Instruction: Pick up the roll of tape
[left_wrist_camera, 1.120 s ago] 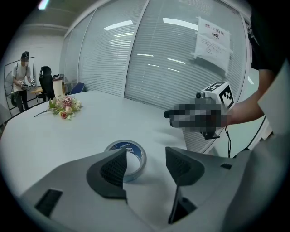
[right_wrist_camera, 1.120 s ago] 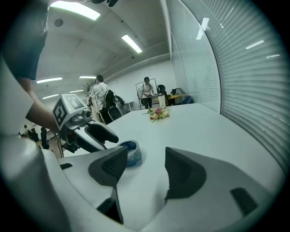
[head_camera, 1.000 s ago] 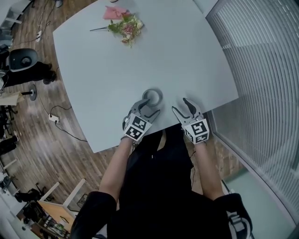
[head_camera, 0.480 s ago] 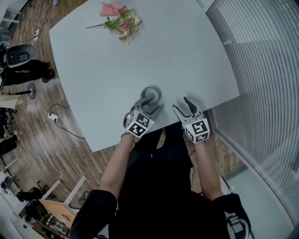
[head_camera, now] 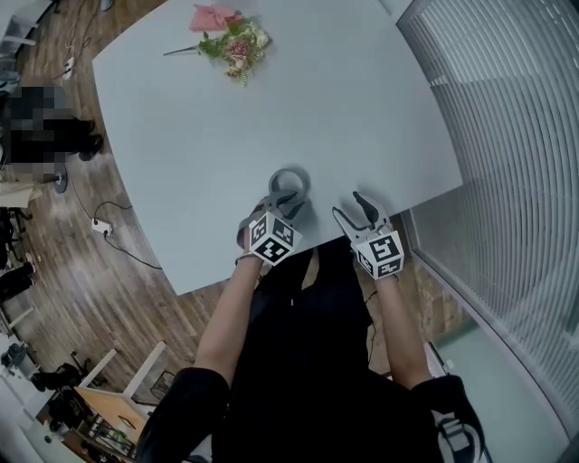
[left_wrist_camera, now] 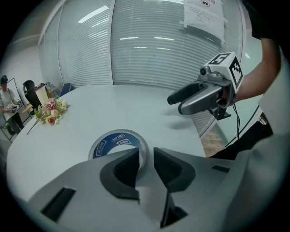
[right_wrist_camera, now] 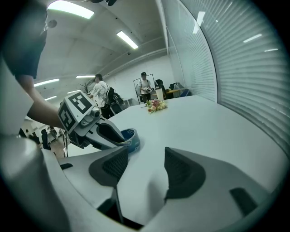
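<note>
The roll of tape (head_camera: 291,179), grey with a blue label (left_wrist_camera: 113,141), lies flat near the front edge of the pale table (head_camera: 208,127). My left gripper (head_camera: 288,201) has just been closing and straddles the roll's wall at its near right side. In the left gripper view (left_wrist_camera: 146,156) one jaw is over the hole and the other outside. A thin gap still shows at the outer pad. My right gripper (head_camera: 355,206) hovers open and empty to the right of the roll, above the table edge. It also appears in the left gripper view (left_wrist_camera: 181,97).
A bunch of flowers (head_camera: 233,43) and a pink cloth (head_camera: 211,16) lie at the table's far side. A glass wall with blinds (head_camera: 507,136) runs along the right. The table's front edge (head_camera: 271,271) is just behind both grippers. People stand far off (right_wrist_camera: 144,86).
The left gripper's jaws have narrowed from wide open to a small gap round the roll's wall, and the gripper dropped slightly onto the roll. The right gripper sank a little.
</note>
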`<action>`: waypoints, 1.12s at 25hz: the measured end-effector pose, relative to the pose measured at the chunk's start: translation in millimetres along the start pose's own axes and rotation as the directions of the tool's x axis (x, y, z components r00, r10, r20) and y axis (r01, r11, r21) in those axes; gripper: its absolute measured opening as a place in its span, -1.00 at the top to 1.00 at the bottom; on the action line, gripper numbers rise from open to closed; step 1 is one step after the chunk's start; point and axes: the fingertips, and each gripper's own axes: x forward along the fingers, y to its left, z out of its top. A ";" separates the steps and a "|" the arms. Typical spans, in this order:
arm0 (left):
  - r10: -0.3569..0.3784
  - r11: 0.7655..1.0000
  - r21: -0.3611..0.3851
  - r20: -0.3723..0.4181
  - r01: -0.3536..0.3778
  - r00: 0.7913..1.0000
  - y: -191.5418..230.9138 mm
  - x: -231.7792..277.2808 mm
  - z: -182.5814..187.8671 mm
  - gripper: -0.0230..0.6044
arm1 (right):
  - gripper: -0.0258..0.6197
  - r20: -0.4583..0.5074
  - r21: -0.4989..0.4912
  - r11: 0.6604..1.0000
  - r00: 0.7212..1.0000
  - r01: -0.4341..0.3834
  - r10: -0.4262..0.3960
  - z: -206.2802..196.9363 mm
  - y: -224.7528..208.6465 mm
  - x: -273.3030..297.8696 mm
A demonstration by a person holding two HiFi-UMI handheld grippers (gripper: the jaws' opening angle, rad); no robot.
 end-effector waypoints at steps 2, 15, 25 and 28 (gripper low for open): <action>0.011 1.000 0.004 -0.007 -0.011 1.000 2.0 0.0 -0.7 0.59 | 0.10 -0.004 0.007 1.000 1.000 0.002 -0.002 -2.7 -0.5 -1.5; 0.014 1.000 0.008 -0.038 -0.013 0.999 5.2 2.0 1.0 0.72 | 0.12 0.008 0.008 1.000 1.000 0.003 -0.003 -1.1 5.9 0.1; 0.009 0.999 0.040 -0.032 -0.007 0.999 3.1 -0.5 1.2 0.74 | 0.12 0.021 0.016 0.999 0.999 0.034 -0.034 -5.8 19.9 -10.5; 0.007 0.999 0.046 -0.029 -0.006 1.000 2.5 -0.1 1.4 0.74 | 0.12 0.019 0.020 0.999 0.999 0.036 -0.037 -11.2 25.8 -11.5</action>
